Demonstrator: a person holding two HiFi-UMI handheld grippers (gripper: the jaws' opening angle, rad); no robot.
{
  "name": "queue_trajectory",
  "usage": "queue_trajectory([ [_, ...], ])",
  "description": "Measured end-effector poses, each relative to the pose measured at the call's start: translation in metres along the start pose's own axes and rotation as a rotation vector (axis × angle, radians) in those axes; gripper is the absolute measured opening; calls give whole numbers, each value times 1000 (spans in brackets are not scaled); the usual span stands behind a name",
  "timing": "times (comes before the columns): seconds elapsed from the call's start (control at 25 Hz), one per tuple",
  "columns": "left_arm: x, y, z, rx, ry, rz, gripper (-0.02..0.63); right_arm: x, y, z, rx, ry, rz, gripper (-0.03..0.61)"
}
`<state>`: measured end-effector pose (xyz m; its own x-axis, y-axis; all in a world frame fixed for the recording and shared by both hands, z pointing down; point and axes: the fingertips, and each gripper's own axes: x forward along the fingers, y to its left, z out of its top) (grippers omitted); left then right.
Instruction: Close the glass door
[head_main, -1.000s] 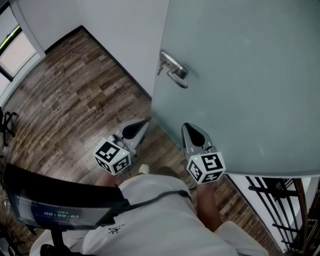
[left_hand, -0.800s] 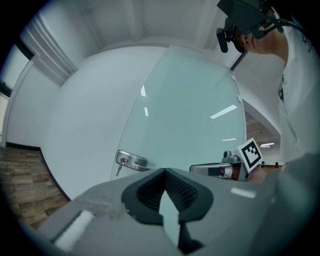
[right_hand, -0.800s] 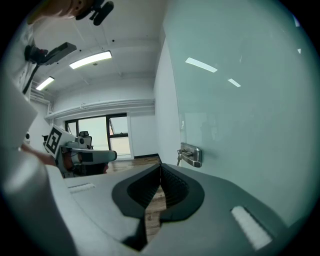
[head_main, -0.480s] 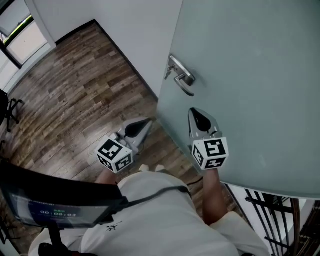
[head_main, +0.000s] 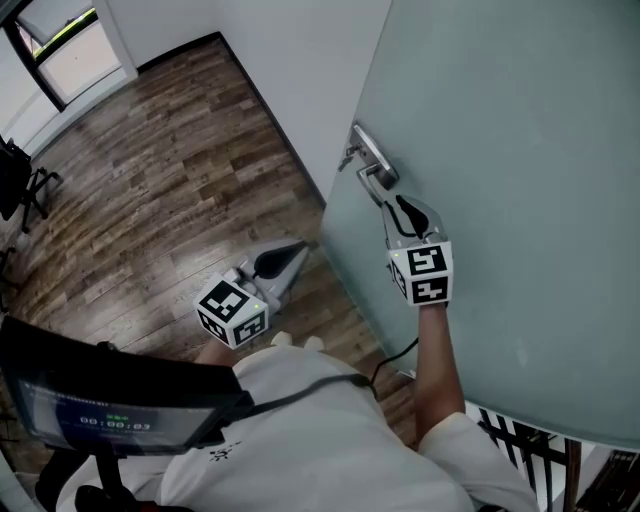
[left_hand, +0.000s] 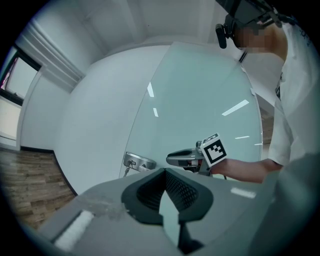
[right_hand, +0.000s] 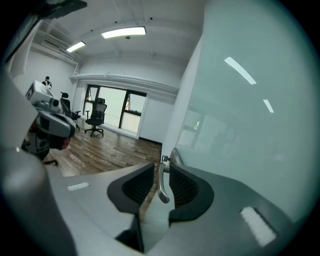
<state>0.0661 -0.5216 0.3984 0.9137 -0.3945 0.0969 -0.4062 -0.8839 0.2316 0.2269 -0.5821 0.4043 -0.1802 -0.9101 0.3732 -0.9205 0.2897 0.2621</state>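
The glass door (head_main: 500, 150) stood open, its frosted pane swung out from the white wall (head_main: 290, 60), so the closing was not yet done. The lever handle (head_main: 372, 165) sat near the door's free edge.

The right gripper (head_main: 405, 213) had reached the handle. Its jaws had just been opening and were narrowly apart, with the lever (right_hand: 162, 182) standing upright between them. The lever lay nearer one pad, and a gap showed at the other, so it looked straddled rather than clamped. The left gripper (head_main: 285, 258) hung low and to the left of the handle, apart from the door, its jaws together on nothing.

Judging by this, only the approach was finished. The grip on the lever and the whole swing of the door to its frame were left.

Below the handle ran a dark wood-plank floor (head_main: 150, 170). Well away from the handle, across the floor, a large window (right_hand: 112, 107) let in daylight, with office chairs (right_hand: 97, 117) before it. Strip lights (right_hand: 123, 33) ran along the ceiling. A black railing (head_main: 520, 440) showed under the door's lower edge.
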Motion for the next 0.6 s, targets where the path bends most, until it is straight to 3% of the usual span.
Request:
queue_trajectory([
  [0.08, -6, 0, 2, -8, 2, 22, 6, 12, 0, -5, -46, 57, 14, 140],
  [0.24, -17, 9, -2, -22, 11, 72, 6, 46, 2, -31, -128, 163, 50, 196],
  [0.4, -26, 22, -9, -29, 13, 116, 6, 75, 9, -55, -181, 223, 70, 198],
  [0.6, -40, 35, -14, -40, 17, 166, 6, 93, 7, -68, -159, 250, 61, 198],
])
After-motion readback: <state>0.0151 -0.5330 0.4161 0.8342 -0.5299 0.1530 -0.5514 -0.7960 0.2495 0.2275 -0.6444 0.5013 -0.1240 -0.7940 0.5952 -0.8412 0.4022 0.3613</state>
